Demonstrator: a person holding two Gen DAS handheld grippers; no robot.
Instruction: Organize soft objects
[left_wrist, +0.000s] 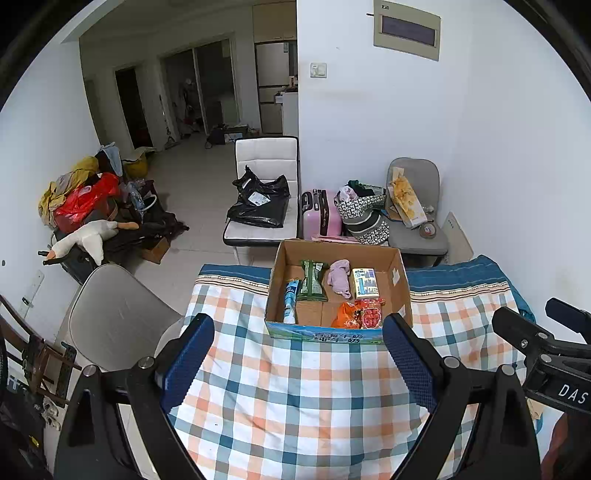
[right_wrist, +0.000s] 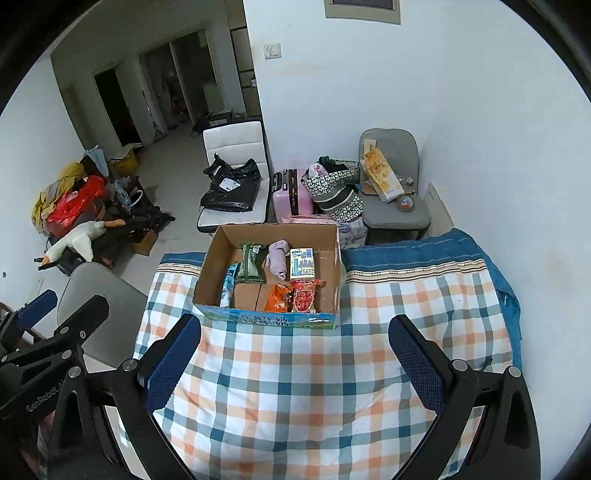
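The left gripper (left_wrist: 298, 354) has its jaws spread wide apart with nothing between them, hovering over the checked cloth (left_wrist: 295, 387) that covers the desk. The right gripper (right_wrist: 295, 356) is the same: jaws wide apart, empty, above the same plaid cloth. Each gripper shows at the edge of the other's view, so they sit side by side.

Just beyond both sets of blue pads stands an open cardboard box (left_wrist: 400, 280) on the cloth, near the far edge of the desk. Inside lie a lilac soft cloth item (left_wrist: 340, 277), a green packet (left_wrist: 312, 280), a blue-and-white pouch (left_wrist: 290, 300) leaning on the left wall, a yellow-and-blue carton (left_wrist: 365, 283), an orange bag (left_wrist: 345, 315) and a red snack packet (left_wrist: 371, 314).

Past the desk are a white chair (left_wrist: 266, 155) bearing a black bag (left_wrist: 258, 201), a pink suitcase (left_wrist: 320, 214), and a grey chair (left_wrist: 417, 236)
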